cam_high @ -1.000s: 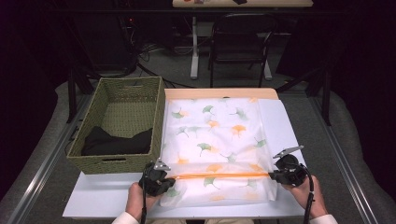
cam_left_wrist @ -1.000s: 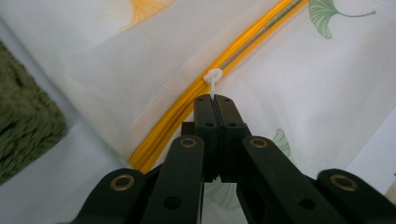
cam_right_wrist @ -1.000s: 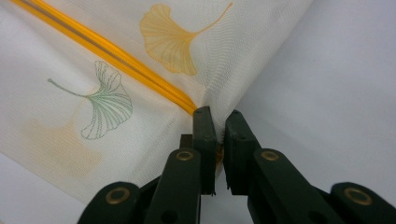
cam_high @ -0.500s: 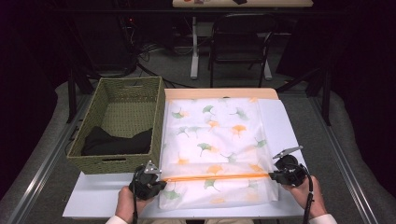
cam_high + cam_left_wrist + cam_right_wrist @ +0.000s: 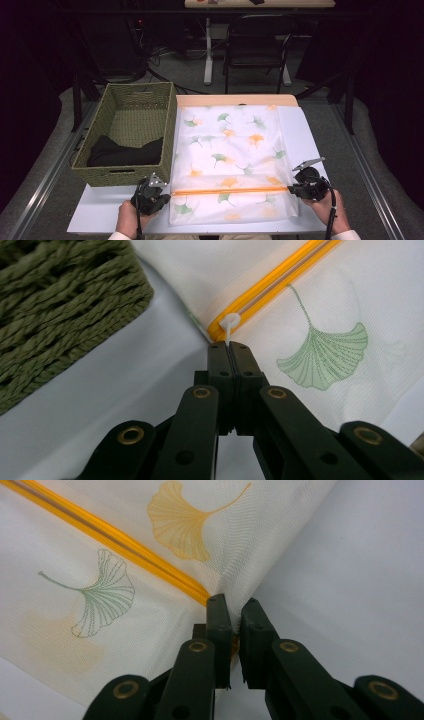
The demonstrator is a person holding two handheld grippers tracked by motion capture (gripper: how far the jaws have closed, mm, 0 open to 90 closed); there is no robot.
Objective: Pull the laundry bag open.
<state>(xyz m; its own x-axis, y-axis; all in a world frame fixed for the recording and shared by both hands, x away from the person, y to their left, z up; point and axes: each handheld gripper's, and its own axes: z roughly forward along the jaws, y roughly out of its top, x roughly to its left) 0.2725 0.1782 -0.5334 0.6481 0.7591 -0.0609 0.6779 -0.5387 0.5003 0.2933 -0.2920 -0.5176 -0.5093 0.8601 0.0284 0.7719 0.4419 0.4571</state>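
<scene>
We see left gripper (image 5: 230, 346) low over table, jaws pressed together on white zipper pull (image 5: 228, 324) just ahead. Right gripper (image 5: 232, 605) pinches mesh bag (image 5: 230, 160) edge at orange zipper (image 5: 230, 190) end. Both hands (image 5: 131, 219) rest low, palms inward.

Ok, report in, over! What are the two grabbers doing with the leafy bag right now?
Left gripper shut on the white zipper pull. Right gripper pinching the mesh bag at the orange zipper's other end. Wicker basket close by left, not blocking.
</scene>
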